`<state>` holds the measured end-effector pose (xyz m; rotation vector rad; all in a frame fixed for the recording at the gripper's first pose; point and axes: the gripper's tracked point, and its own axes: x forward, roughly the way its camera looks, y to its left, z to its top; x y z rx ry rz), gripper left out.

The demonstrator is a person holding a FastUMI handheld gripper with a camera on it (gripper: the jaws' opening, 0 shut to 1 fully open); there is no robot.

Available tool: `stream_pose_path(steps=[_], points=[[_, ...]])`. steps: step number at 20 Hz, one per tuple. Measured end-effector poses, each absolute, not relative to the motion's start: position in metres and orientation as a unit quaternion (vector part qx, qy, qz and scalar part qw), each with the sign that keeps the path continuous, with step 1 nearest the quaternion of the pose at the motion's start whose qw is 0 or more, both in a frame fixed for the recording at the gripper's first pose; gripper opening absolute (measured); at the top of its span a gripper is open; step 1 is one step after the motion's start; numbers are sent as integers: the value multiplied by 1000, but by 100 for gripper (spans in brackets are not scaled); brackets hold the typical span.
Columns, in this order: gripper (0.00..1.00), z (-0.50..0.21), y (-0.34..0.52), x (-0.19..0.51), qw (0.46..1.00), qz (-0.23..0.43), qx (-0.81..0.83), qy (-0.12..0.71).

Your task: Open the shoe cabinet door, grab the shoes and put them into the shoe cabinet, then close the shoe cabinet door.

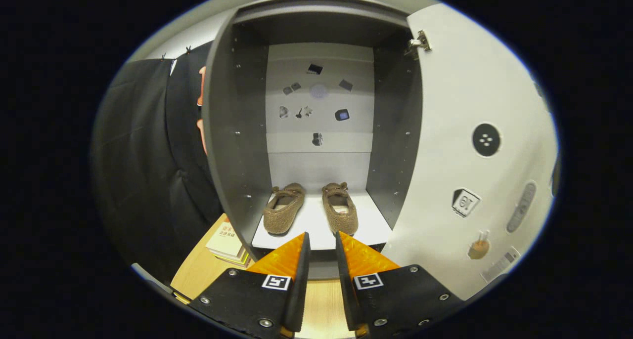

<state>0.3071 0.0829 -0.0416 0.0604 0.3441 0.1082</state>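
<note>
The grey shoe cabinet [232, 146] stands open straight ahead, its white door [474, 190] swung out to the right. On the cabinet's white floor [316, 230] lie two brown fuzzy shoes, side by side with toes toward me: the left shoe [283, 208] and the right shoe [340, 208]. My gripper [321, 240] hovers just in front of the cabinet's front edge, its orange fingers [284, 257] nearly together with a narrow gap and nothing between them. The fingertips point at the bare floor between the two shoes.
Several small stickers mark the cabinet's white back wall [319, 99]. A stack of books [227, 242] lies on the wooden surface [198, 272] left of the cabinet. The door carries stickers and a hinge [419, 43] at its top. Black cloth hangs to the left.
</note>
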Motion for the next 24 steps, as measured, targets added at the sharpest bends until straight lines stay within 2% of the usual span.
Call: stream_pose_path(steps=[8, 14, 24], points=[[44, -28, 60, 199, 987, 41, 23, 150], [45, -29, 39, 143, 989, 25, 32, 143], [53, -44, -70, 59, 988, -42, 29, 143]])
